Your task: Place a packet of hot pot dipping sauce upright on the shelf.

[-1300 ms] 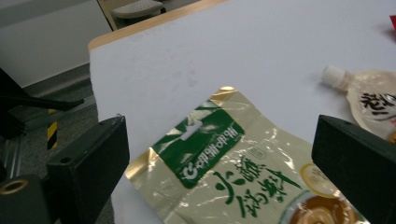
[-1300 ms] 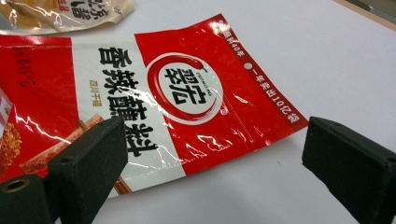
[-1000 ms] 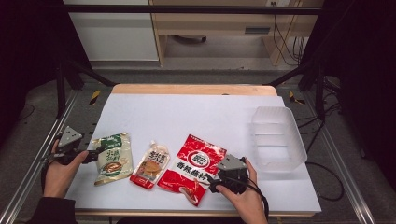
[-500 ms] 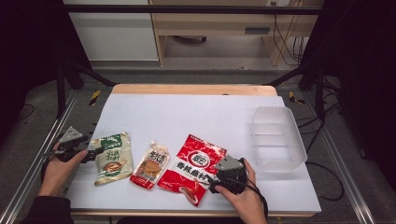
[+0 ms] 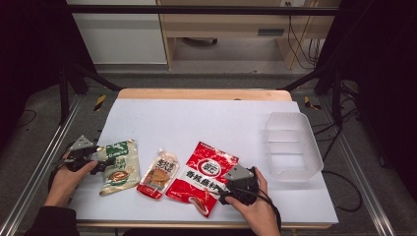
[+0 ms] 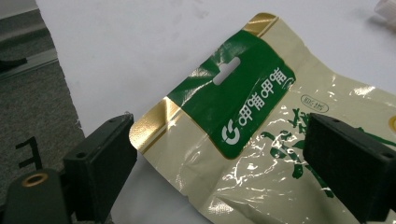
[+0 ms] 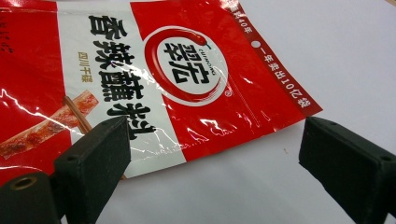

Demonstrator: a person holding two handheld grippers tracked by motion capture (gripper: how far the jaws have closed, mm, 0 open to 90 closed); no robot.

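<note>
Three flat snack pouches lie in a row on the white table (image 5: 206, 123). At the left is a green and cream pouch (image 5: 118, 166) (image 6: 252, 126); my left gripper (image 5: 98, 160) (image 6: 219, 163) is open, its jaws straddling the pouch's top left corner. A small orange pouch (image 5: 158, 173) lies in the middle. The large red pouch (image 5: 204, 176) (image 7: 154, 79) lies to its right. My right gripper (image 5: 231, 189) (image 7: 210, 158) is open at the red pouch's lower right edge, one jaw over the pouch, the other over bare table.
A clear plastic bin (image 5: 292, 145) stands empty at the table's right side. A wooden strip (image 5: 204, 93) marks the far edge. Metal rails (image 5: 39, 167) run along both sides, with dark floor beyond.
My left gripper has slid a little to the right, onto the green pouch's corner. The right gripper and the pouches have stayed put.
</note>
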